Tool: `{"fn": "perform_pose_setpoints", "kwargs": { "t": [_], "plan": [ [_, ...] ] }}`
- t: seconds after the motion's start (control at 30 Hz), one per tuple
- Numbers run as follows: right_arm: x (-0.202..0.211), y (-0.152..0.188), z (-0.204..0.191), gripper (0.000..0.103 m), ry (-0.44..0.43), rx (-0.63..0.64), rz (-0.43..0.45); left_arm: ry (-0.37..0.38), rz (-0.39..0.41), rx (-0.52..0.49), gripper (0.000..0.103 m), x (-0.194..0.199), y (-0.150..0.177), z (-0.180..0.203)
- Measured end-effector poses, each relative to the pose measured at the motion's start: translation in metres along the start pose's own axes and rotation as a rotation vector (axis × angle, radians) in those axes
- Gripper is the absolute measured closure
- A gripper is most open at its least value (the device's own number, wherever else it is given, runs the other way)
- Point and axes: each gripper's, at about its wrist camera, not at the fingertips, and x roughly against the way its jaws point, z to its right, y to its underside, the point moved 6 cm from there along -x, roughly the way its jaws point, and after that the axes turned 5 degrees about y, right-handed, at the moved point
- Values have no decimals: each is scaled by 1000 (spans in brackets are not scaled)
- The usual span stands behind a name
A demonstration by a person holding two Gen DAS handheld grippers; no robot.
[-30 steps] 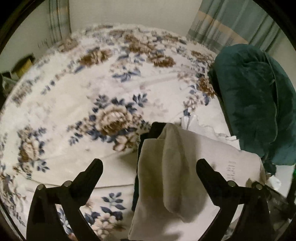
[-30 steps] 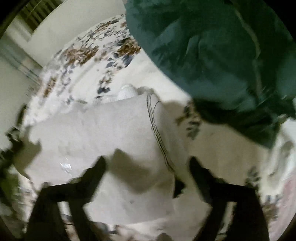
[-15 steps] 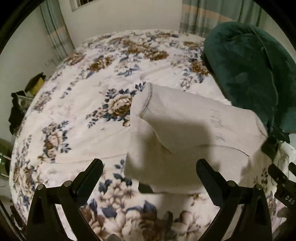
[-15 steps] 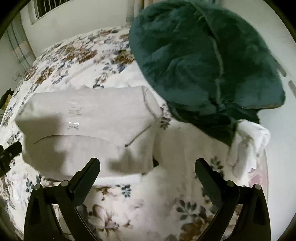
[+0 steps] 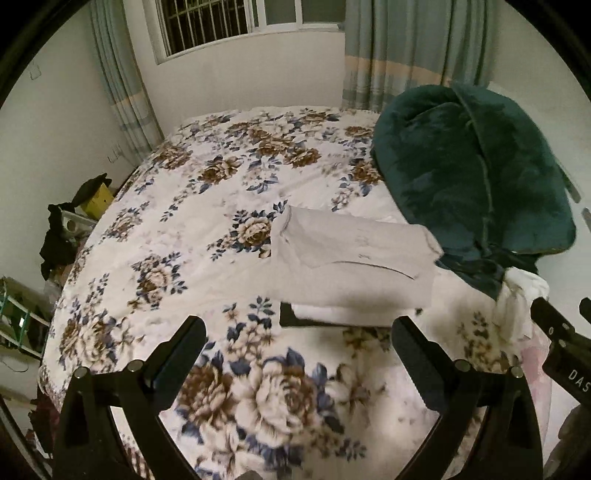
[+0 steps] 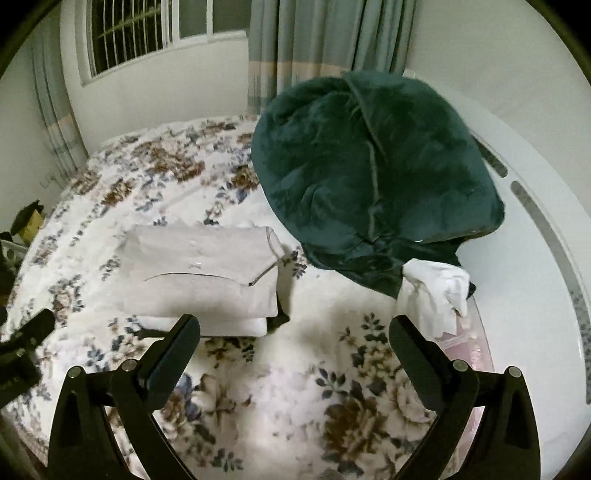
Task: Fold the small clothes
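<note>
Room, seen from my wrists | bed with floral bedspread (image 5: 229, 192) fills the middle | barred window (image 5: 207, 26) in white far wall (image 5: 240, 85) | grey-blue curtains (image 5: 399, 48) with pale band either side | dim, yellowish indoor light | white headboard (image 6: 535, 206) along bed's right edge | dark clutter (image 5: 62, 236) off left edge

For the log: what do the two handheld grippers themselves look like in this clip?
Both match: the left gripper and right gripper are matte black, each with two flat angular fingers joined to a forked frame by small silver rivets. No cables, sleeves or hands are visible. The right unit's body, seen in the left wrist view, carries white lettering reading "DAS", cut off at the frame edge.
</note>
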Motion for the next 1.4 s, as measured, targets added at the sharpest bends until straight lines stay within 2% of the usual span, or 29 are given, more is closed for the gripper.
{"fn": "perform_pose_setpoints", "kwargs": {
  "t": [0.27,0.53,0.67,0.97,1.17,1.4],
  "plan": [
    [132,15,29,0,-28,-4,80,-7,33,-11,0,100,26,5],
    [244,26,60,0,-57,-5,179,-9,103,2,0,181,43,10],
    [293,34,75,0,-75,-11,221,-6,136,6,0,210,50,14],
    [354,48,98,0,-97,-16,269,0,184,16,0,253,61,18],
    [370,52,104,0,-110,-21,280,-3,202,21,0,268,65,16],
    [369,46,99,0,-118,-10,285,-5,221,18,0,275,67,14]
  ]
}}
